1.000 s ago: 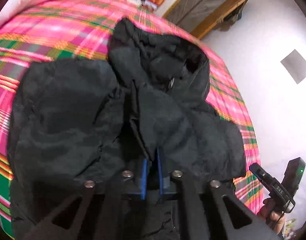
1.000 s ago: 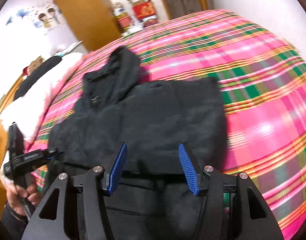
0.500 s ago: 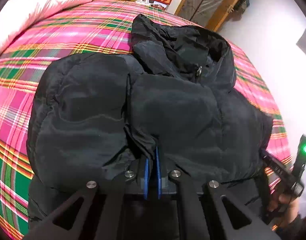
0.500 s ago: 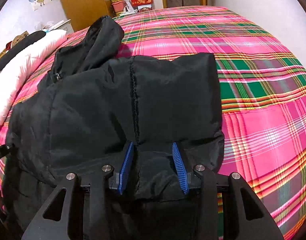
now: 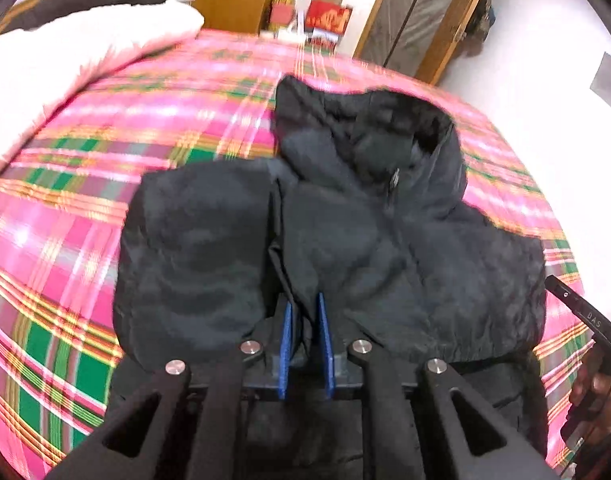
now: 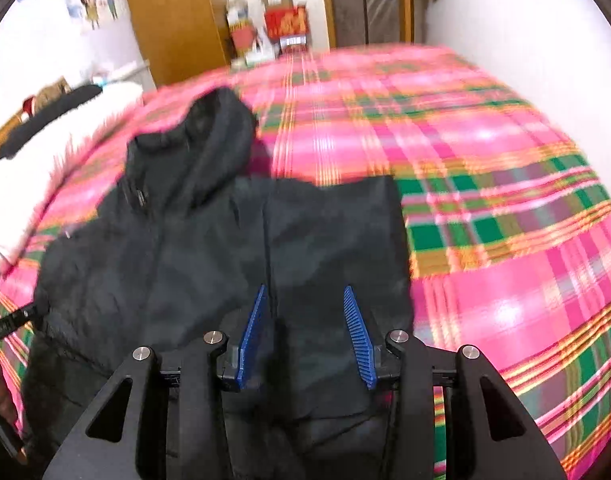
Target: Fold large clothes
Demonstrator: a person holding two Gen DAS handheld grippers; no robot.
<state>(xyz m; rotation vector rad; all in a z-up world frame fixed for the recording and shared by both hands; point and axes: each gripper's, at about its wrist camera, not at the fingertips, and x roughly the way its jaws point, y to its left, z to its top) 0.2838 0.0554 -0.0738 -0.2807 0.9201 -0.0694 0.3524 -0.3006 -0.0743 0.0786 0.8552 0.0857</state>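
A black hooded jacket (image 5: 385, 248) lies on a bed, on a pink, green and yellow checked bedspread (image 5: 85, 208). Its hood (image 5: 369, 136) points toward the far end of the room, and both sleeves are folded in over the front, so the bulk forms a rough block with a zip running down the middle.

The left gripper (image 5: 304, 344) sits at the near hem; its blue pads are close together with a fold of black jacket cloth pinched between them. The right gripper (image 6: 305, 336) is over the near right part of the jacket (image 6: 225, 264), blue pads spread apart with cloth lying beneath and between them, not clamped. In the left view the right gripper (image 5: 585, 320) shows at the right edge, with the person's hand on it.

A white fluffy blanket (image 5: 77, 52) lies along the left side of the bed. Beyond the bed stand a wooden door (image 6: 173, 16), red boxes (image 6: 285, 24) and a wood-framed panel (image 5: 421, 16) against the white wall.
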